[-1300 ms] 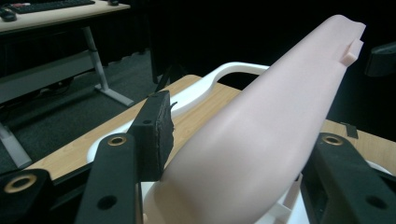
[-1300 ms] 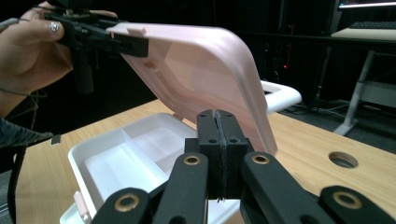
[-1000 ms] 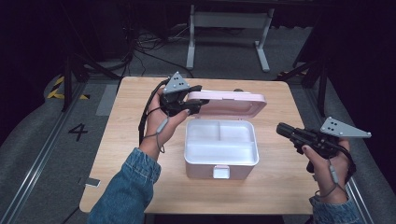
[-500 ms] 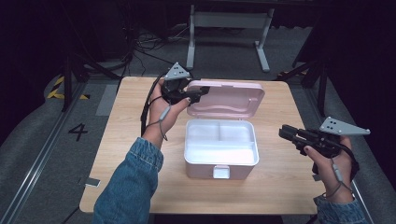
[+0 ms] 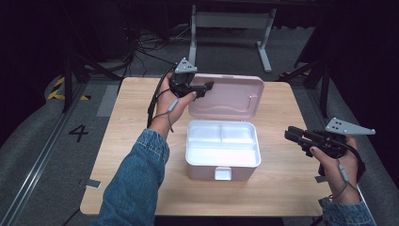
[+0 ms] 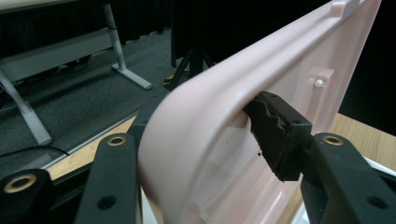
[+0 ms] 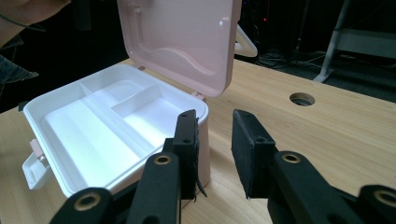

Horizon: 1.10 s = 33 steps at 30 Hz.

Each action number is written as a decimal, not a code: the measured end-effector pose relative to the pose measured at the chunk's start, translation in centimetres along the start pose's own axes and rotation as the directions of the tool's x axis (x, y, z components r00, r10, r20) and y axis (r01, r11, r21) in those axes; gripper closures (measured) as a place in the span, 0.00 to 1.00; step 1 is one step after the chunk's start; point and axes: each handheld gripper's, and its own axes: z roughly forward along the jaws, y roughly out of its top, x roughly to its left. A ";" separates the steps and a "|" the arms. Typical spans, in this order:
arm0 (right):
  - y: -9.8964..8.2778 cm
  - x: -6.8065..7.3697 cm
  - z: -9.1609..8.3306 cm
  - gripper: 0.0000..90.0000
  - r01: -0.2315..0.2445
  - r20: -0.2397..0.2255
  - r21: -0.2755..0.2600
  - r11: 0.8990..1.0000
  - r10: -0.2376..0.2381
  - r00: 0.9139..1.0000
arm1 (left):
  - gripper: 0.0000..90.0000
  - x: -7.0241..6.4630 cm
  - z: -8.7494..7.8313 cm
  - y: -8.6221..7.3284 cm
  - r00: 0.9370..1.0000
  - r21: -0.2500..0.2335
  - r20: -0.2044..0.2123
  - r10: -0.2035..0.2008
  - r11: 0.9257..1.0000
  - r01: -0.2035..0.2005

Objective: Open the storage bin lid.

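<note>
A pink lunch box sits mid-table with its white divided base [image 5: 202, 172] empty and its pink lid [image 5: 235, 94] standing up at the back. My left gripper [image 5: 207, 87] is at the lid's upper left corner. In the left gripper view the lid's rounded rim [image 6: 187, 154] lies between the jaws of the left gripper [image 6: 196, 140], which have just been opening and look slack on it. My right gripper [image 5: 288, 133] hovers to the right of the box. Its jaws have just been opening, and the right gripper [image 7: 215, 140] has nothing between them, pointing at the base's [image 7: 56, 93] near corner.
The box has a small front latch [image 5: 223, 173]. The wooden table [image 5: 141, 188] has a round cable hole [image 7: 301, 99] beyond the box. A white table frame [image 5: 230, 19] stands on the floor behind, and a "4" mark [image 5: 78, 133] is on the floor at left.
The lid has swung further up and back with my left hand, which moved away toward the table's far side. The right gripper's jaws have spread wider.
</note>
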 end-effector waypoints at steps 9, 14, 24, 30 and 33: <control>-0.1 -0.5 -0.2 0.77 -0.012 -0.002 -0.018 1.000 0.012 1.000 | 0.51 1.6 2.0 -1.0 0.998 0.032 0.007 -0.068 0.997 0.068; -0.2 -0.6 -0.3 0.77 -0.021 -0.008 -0.018 1.000 0.021 1.000 | 0.49 1.9 2.6 -1.3 0.996 0.048 0.005 -0.088 0.995 0.088; -0.4 -0.7 0.1 0.76 -0.030 -0.010 -0.008 1.000 0.029 1.000 | 0.42 2.6 3.8 -1.7 0.993 0.084 0.000 -0.118 0.990 0.117; -0.6 -0.9 0.2 0.76 -0.035 -0.017 -0.002 0.999 0.035 0.999 | 0.40 3.2 4.6 -2.1 0.988 0.098 0.007 -0.151 0.984 0.150; -0.7 -1.0 0.2 0.76 -0.039 -0.015 0.001 0.999 0.039 0.999 | 0.39 3.5 4.9 -2.4 0.986 0.104 0.008 -0.164 0.981 0.162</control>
